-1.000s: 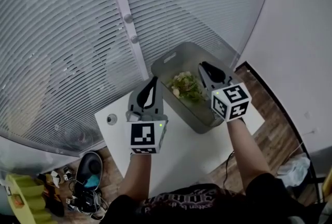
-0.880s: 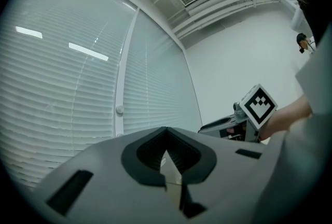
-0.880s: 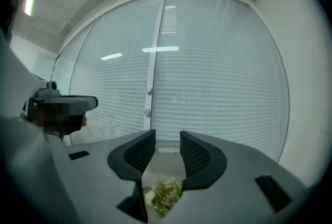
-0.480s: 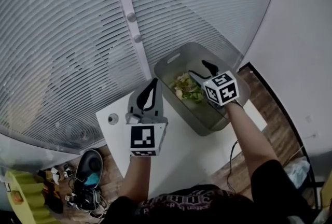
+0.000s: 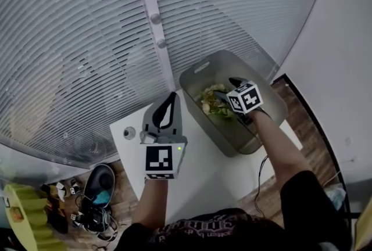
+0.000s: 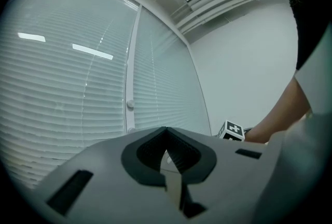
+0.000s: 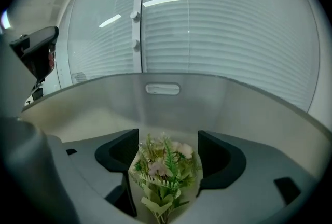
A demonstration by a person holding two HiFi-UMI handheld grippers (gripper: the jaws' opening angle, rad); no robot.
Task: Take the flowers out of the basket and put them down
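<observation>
Right gripper's [image 5: 224, 89] jaws just opened; left gripper's [image 5: 172, 96] together.

Flowers [image 5: 210, 106] partly behind right gripper [image 5: 228, 88] in head view, stems [image 7: 158, 206] cut off in gripper view

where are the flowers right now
Right of centre in the head view, the flowers lie inside the grey basket, between the jaws of the right gripper, which have just been opening and aren't pressing on them.
</observation>
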